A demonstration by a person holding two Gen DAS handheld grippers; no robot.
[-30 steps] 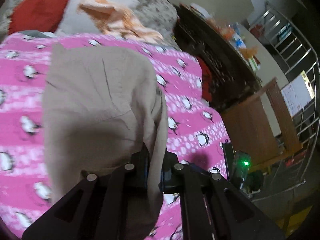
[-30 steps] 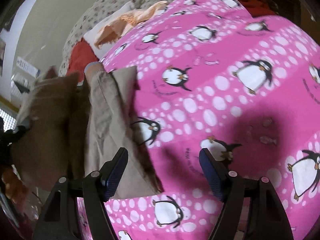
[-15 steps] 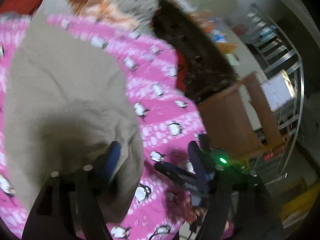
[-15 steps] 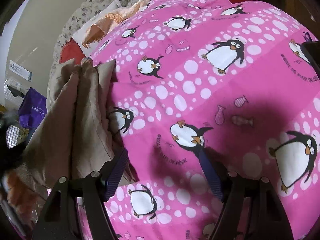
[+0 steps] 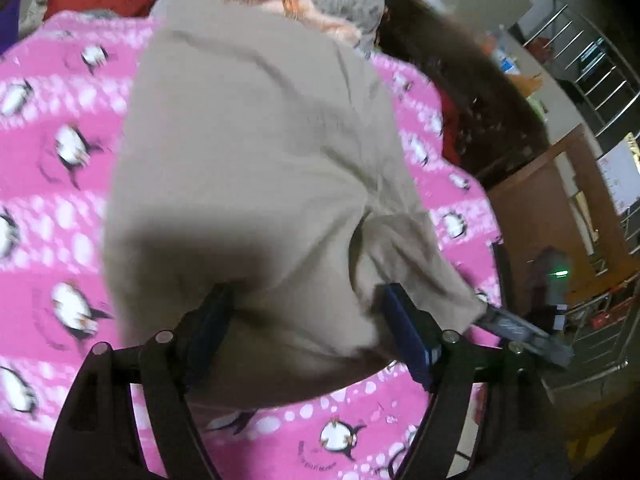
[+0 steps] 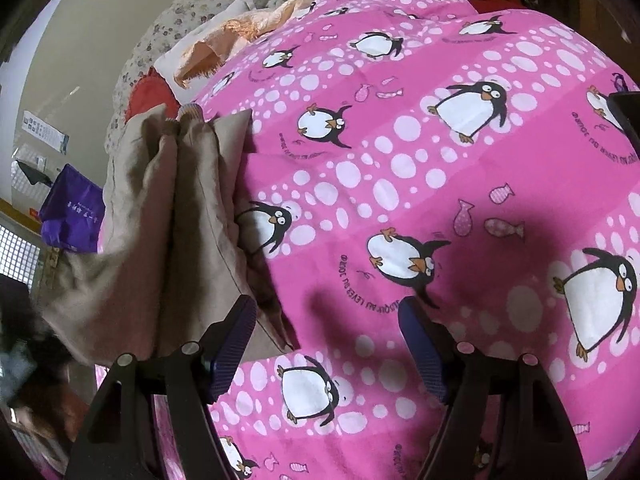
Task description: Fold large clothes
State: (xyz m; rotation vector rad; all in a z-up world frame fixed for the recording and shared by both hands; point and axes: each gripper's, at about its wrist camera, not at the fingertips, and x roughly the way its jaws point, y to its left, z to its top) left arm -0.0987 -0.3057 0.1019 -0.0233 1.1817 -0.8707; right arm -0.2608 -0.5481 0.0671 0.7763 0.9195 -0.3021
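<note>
Left wrist view: left tongs (image 5: 306, 320) spread wide, beige garment (image 5: 256, 160) bulging between pads, not pinched; garment lies on pink penguin bedspread (image 5: 56, 208), stretching toward 12 o'clock. Right wrist view: right tongs (image 6: 326, 340) open, empty, over bedspread; garment at 9 o'clock. Judgement: fold looks laid; best next, smooth near edge flat, square corners before re-gripping.

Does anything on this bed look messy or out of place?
Mostly tidy. The beige garment lies folded on the pink penguin blanket, but one corner sticks out loose and rumpled beside the left tool. An orange cloth is crumpled near the pillows.
</note>
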